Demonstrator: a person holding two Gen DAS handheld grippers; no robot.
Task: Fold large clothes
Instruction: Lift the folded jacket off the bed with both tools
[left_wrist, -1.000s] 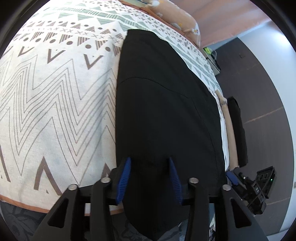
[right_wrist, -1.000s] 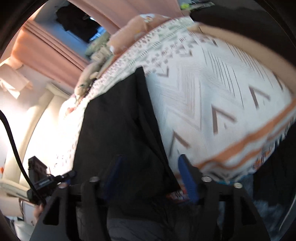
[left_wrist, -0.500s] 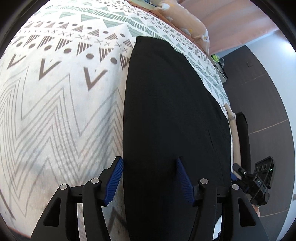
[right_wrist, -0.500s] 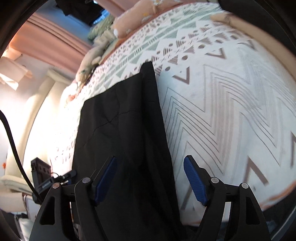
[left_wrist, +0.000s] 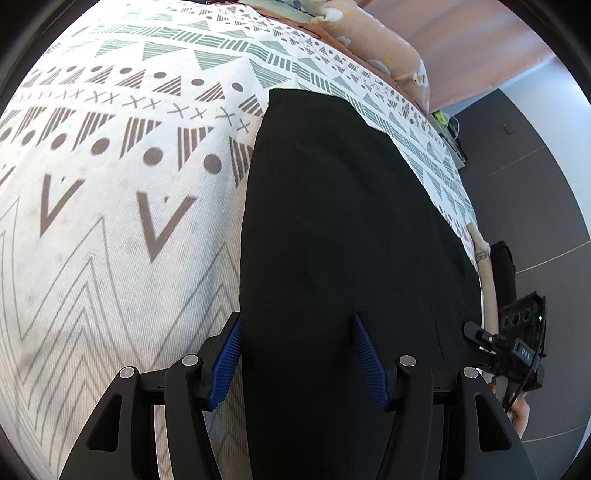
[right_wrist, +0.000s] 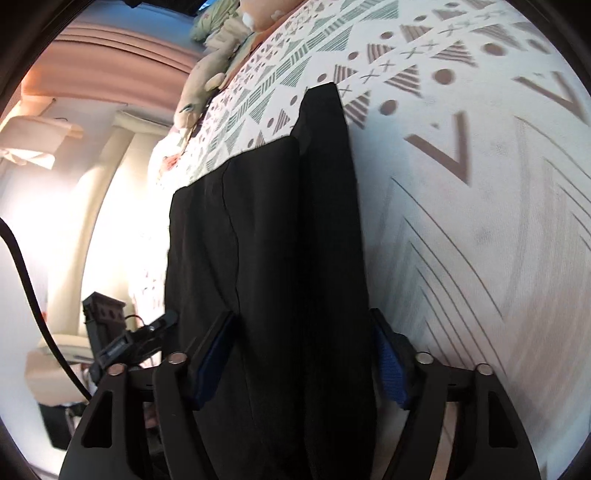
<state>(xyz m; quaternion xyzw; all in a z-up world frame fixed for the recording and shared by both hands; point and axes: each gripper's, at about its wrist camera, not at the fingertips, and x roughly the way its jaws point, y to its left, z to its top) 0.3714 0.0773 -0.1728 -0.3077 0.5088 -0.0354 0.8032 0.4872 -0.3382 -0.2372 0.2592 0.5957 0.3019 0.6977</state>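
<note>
Below, my left fingers (left_wrist: 295, 354) stood apart, their blue pads (left_wrist: 227, 363) not pressing on anything; the left pad hung over the left edge of the black garment (left_wrist: 343, 236) and the right pad over its dark middle. Whether the tips touched the cloth I could not tell. My right fingers (right_wrist: 303, 356) were closing, the garment (right_wrist: 280, 236) lying under the gap between them, and the pads (right_wrist: 389, 369) were clear of the cloth's sides as far as I could see, the right one just past its right edge.

The garment lay flat and lengthwise on the bed, a long narrow strip running away from both cameras toward the pillows. In the right wrist view it showed layers: a narrower band along the right side reaching farther up than the wider part on the left.

Around it spread the bedspread (left_wrist: 110, 221), white with grey chevrons, brown Vs, dots, crosses and green striped triangles. At the far end sat a peach pillow (left_wrist: 384, 48) and, in the right view, a pale plush toy (right_wrist: 207, 74). Pink curtains (left_wrist: 480, 44) hung beyond, and dark floor (left_wrist: 535, 184) ran beside the bed.
</note>
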